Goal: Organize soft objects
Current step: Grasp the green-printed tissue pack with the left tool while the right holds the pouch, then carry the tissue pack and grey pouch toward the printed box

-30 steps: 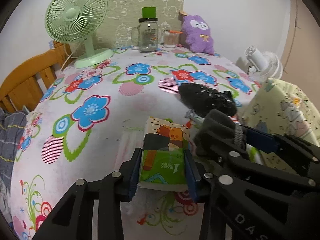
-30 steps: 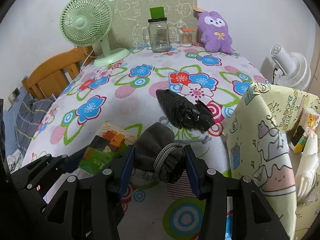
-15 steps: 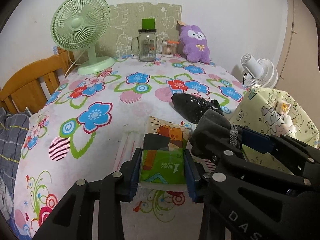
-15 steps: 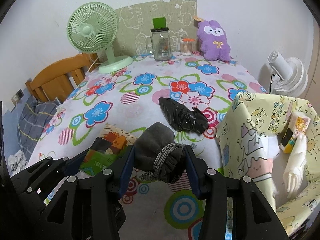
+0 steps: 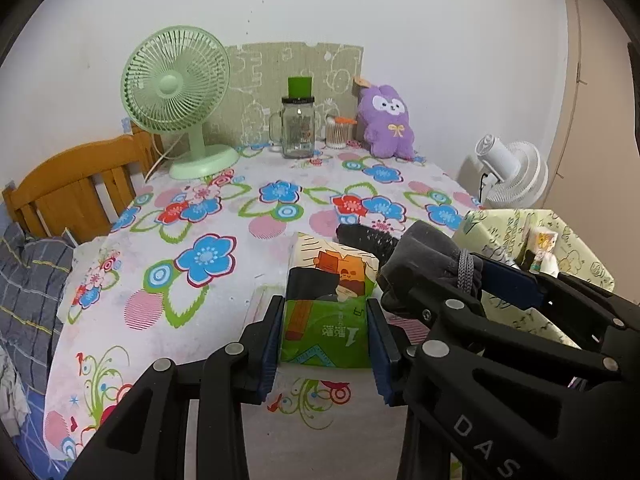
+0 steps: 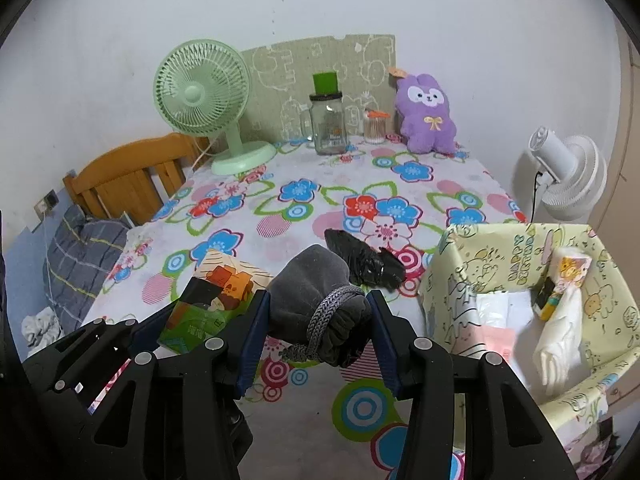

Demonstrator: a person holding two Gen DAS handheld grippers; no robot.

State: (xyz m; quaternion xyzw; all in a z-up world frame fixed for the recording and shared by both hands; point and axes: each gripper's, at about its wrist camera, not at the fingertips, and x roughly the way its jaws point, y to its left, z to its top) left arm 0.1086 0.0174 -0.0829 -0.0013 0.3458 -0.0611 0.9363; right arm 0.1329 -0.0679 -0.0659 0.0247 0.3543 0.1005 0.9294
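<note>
Above floral tablecloth (image 5: 208,208), my left gripper (image 5: 326,340) clamps the green tissue pack (image 5: 326,320), my right gripper (image 6: 316,336) the grey drawstring pouch (image 6: 316,300); best kept level toward the yellow cartoon-print box (image 6: 516,248) off the right edge.

Floral table (image 6: 320,208), black bag (image 6: 362,258)

Left gripper (image 5: 326,336) angled downward, blue pads pressed on a green tissue pack (image 5: 325,320), right gripper (image 6: 319,330) at its 3 o'clock, angled downward, pads clamped on a grey drawstring pouch (image 6: 320,308)
</note>
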